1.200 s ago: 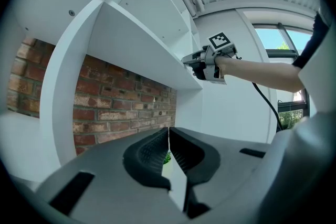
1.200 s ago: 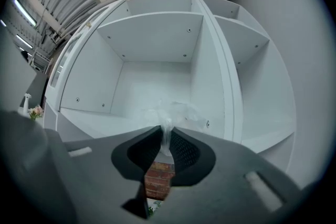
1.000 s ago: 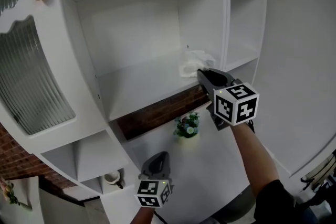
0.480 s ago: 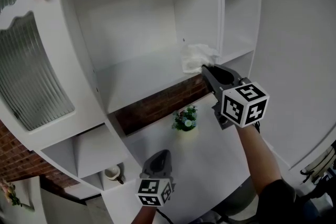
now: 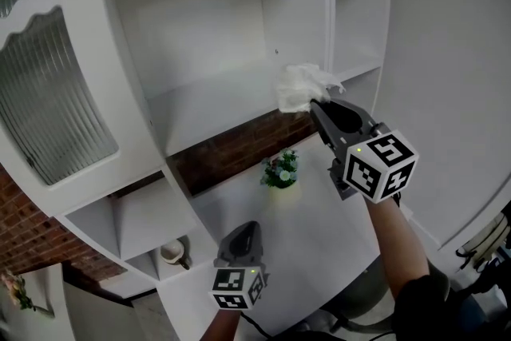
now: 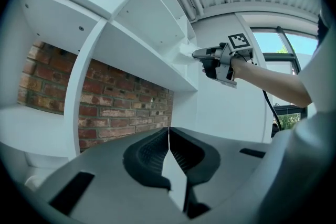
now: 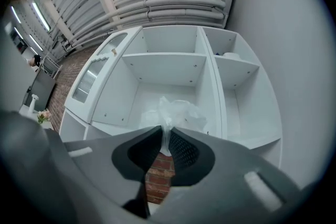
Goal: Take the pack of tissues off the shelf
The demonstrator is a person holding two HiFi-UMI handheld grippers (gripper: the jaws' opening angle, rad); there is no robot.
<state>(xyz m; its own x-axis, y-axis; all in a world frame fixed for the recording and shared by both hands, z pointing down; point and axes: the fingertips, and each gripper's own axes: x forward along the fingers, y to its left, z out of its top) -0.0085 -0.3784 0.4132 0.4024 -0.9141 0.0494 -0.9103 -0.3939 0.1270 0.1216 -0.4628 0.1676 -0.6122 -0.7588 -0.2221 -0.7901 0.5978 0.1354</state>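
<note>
The pack of tissues (image 5: 301, 85), a crinkled clear-white plastic bundle, hangs at the front edge of the white shelf (image 5: 207, 104), at its right end. My right gripper (image 5: 318, 105) is shut on the pack's lower edge; in the right gripper view the plastic (image 7: 176, 115) bulges out above the pinching jaws (image 7: 165, 136). Whether the pack still touches the shelf board I cannot tell. My left gripper (image 5: 239, 234) hangs low over the white counter, shut with nothing in it (image 6: 168, 136). In the left gripper view the right gripper (image 6: 195, 53) holds the pack (image 6: 185, 52) at the shelf's edge.
A small pot of flowers (image 5: 280, 170) stands on the counter (image 5: 319, 227) under the shelf. A brick wall strip (image 5: 239, 154) runs behind it. A ribbed glass cabinet door (image 5: 48, 104) is at the left. A white cup (image 5: 171, 252) sits in a low cubby.
My right gripper has drawn back and slightly up from the shelf's rear, bringing the pack of tissues out to the shelf's front edge. The left gripper has stayed low.
</note>
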